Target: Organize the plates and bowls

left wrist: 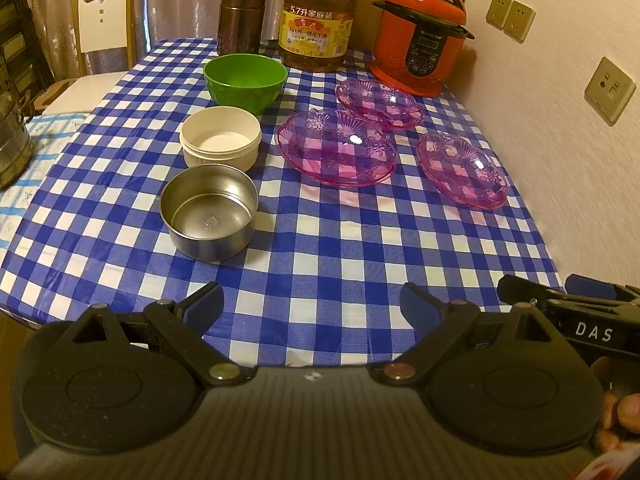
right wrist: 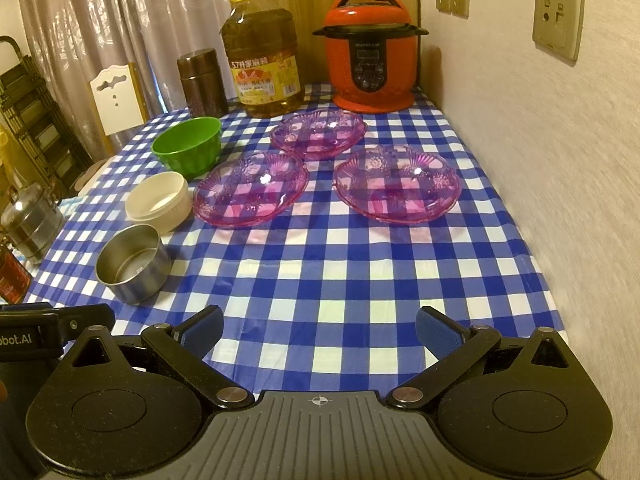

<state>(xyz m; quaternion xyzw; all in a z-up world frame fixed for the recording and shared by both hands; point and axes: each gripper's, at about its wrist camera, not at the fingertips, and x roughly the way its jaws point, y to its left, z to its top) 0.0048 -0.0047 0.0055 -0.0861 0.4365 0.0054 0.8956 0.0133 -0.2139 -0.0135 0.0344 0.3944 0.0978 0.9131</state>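
Left tongs [left wrist: 311, 308] and right tongs [right wrist: 318, 330] both gape wide, empty, low over the near worktop [left wrist: 320, 248] edge. Risk: thin pink glass plates [right wrist: 394, 184] may skid on slick cloth. Steel bowl [left wrist: 209, 211] at 11 o'clock from left tongs, cream bowl [left wrist: 221, 137] and green bowl [left wrist: 245, 80] beyond; plates 12–1 o'clock, well apart.

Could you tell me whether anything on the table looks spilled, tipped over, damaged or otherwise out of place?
Nothing stands out. The three bowls stand upright in a row, the three purple plates lie flat and separate, and the checked cloth looks dry.
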